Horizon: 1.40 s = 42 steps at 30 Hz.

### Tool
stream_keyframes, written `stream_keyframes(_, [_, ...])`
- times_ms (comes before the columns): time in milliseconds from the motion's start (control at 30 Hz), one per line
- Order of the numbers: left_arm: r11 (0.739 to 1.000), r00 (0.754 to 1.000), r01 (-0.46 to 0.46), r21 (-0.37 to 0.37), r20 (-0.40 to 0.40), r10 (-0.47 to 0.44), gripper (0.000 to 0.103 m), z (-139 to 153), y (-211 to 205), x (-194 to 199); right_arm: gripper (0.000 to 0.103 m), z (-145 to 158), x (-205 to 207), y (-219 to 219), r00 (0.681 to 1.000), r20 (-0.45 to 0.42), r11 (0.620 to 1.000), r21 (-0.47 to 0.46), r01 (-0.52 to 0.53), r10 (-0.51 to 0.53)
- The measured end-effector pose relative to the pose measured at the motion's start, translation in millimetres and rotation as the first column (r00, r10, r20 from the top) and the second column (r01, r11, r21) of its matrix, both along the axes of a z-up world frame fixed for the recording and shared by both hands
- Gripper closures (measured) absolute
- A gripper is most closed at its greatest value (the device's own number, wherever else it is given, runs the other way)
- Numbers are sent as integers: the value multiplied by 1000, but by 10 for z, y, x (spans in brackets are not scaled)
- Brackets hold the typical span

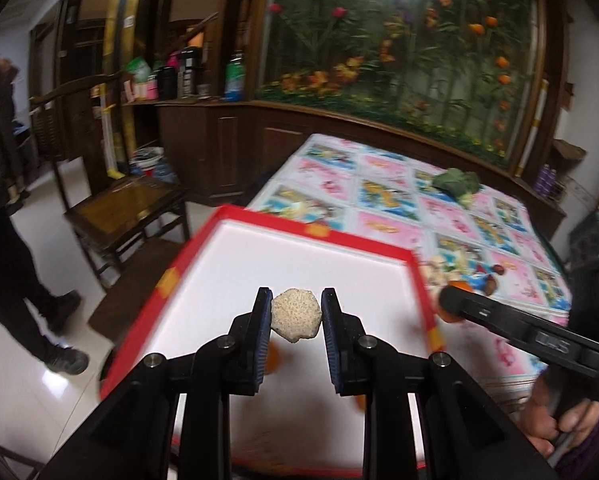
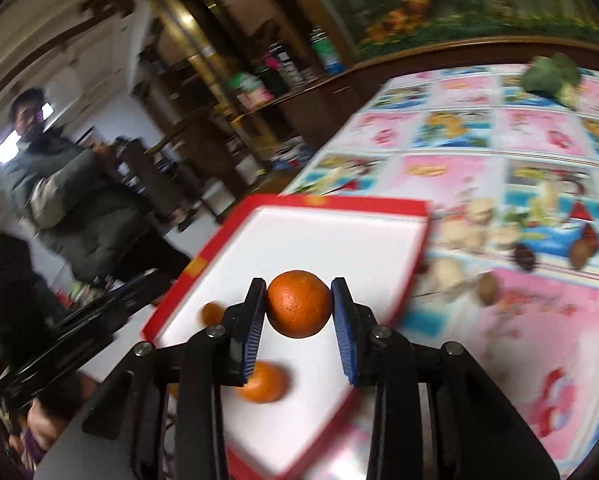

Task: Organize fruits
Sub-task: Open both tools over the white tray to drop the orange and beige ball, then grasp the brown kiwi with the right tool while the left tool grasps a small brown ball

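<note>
Currently the left gripper (image 1: pixel 296 312) is clamped on a pale, rough-skinned lump (image 1: pixel 296 315), its kind unclear, pinched between the blue pads near the fingertips and held above the white floor of the red-rimmed tray (image 1: pixel 311 229). Right gripper (image 2: pixel 298 300) holds an orange (image 2: pixel 298 304) squarely between its own blue pads, the fruit bulging past the tips on both sides, also over the tray (image 2: pixel 339 202). Two more oranges lie loose on the tray floor in the right wrist view: one (image 2: pixel 265 388) low, just behind the left finger, partly hidden by it; a smaller one (image 2: pixel 212 313) off to the left, blurred. From the left wrist view the right gripper's black body (image 1: pixel 511 320) reaches in from the right edge, with a hand (image 1: pixel 567 424) on its handle. Tray sits on a table under a pink and blue cartoon-print cloth (image 1: pixel 395 184). Broccoli head (image 1: pixel 457 184) lies at the far side of the cloth, well apart from the tray. Several brown nuts or dates (image 2: pixel 579 250) are scattered right of the tray, blurred. A person in a dark jacket (image 2: pixel 71 200) stands left of the table.
</note>
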<state>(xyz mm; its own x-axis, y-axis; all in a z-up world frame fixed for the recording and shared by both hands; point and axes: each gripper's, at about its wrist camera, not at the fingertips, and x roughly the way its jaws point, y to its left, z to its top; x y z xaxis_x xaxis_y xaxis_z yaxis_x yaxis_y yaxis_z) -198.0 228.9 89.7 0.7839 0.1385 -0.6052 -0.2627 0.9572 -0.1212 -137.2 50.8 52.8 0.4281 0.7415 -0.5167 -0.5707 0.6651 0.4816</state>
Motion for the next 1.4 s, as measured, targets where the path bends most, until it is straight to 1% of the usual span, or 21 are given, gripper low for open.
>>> stream_keyframes(133, [1000,999,-24,1,-30,24,79,-126,124,-70,68,-29,-142,202,998,6,998,-10,-58,58])
stream_keyframes(200, [1000,999,-24,-3,-47,24,79,-185,154,-75,68,-63,-175,303,997,11,996,-37,-77,77])
stream_keyframes(300, [1000,997,-13,-11,-79,12,79,-299,139,-23,68,-129,-179,427,997,10,994,-72,-78,79])
stream_keyframes(367, [1000,996,0,-14,-84,-1,79,-326,124,-9,68,-189,-124,496,998,17,992,-117,-57,60])
stream_keyframes(433, [1000,994,6,12,-107,-5,79,-374,74,42,68,-265,-37,591,999,24,982,-190,-23,28])
stream_keyframes(533, [999,991,40,19,-126,-38,79,-440,-6,41,68,-336,45,631,1000,-20,977,-214,-21,17])
stream_keyframes(567, [998,991,48,34,-130,-43,79,-453,-41,28,67,-346,54,643,1000,-24,974,-224,-19,14])
stream_keyframes(633, [994,990,54,94,-134,-41,79,-456,-119,9,67,-374,50,678,1000,-22,967,-253,-21,16])
stream_keyframes(700, [993,990,57,108,-136,-42,79,-453,-132,0,67,-384,55,700,999,-26,964,-264,-27,21])
stream_keyframes(833, [986,989,28,163,-149,-4,78,-473,-153,15,67,-384,42,748,999,-29,952,-304,-38,31])
stream_keyframes(900, [982,987,14,190,-160,17,72,-493,-157,27,67,-387,42,747,999,-35,951,-306,-38,29])
stream_keyframes(967, [976,986,3,216,-165,34,68,-502,-161,27,67,-389,39,741,999,-31,950,-310,-38,30])
stream_keyframes(1000, [974,983,-8,226,-174,48,63,-511,-150,30,67,-387,40,739,999,-31,950,-310,-37,29])
stream_keyframes(1033, [975,982,-10,224,-183,52,56,-524,-138,34,64,-383,38,731,999,-33,950,-309,-40,31])
stream_keyframes(1067, [977,980,-8,213,-192,50,41,-543,-127,39,58,-374,29,723,999,-32,950,-308,-43,35])
stream_keyframes(1100, [979,978,-9,202,-200,50,35,-562,-123,41,55,-359,20,704,999,-30,953,-300,-42,34])
stream_keyframes(1133, [980,978,-8,199,-204,49,35,-574,-133,48,51,-337,9,658,999,-25,961,-274,-41,35])
stream_keyframes(1233, [977,978,7,214,-207,39,35,-562,-205,58,50,-249,-6,490,999,-1,978,-203,-42,43])
stream_keyframes(1300, [977,980,9,212,-196,34,35,-508,-238,57,50,-178,3,314,999,25,987,-160,-26,30])
stream_keyframes(1400, [978,987,2,207,-158,31,35,-390,-265,33,49,-128,46,-23,998,61,989,-143,34,-25])
